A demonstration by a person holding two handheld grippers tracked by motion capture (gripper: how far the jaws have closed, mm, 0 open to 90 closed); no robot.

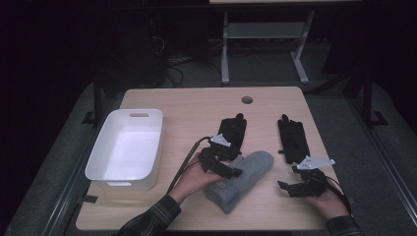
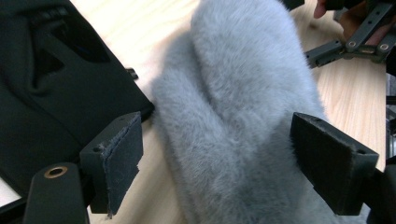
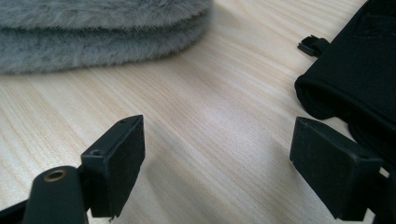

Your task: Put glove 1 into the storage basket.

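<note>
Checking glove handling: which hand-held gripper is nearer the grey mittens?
Left. The left hand-held gripper straddles the grey mittens, jaws open; the right hand-held gripper is over bare table beside them.

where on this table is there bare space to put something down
Free: the far strip of the table beyond the white bin and both black gloves, around the round hole; the near left corner in front of the bin. Crowded: the middle and right, where the grey mittens, gloves and both grippers sit.

white bin at table's left, empty
</note>
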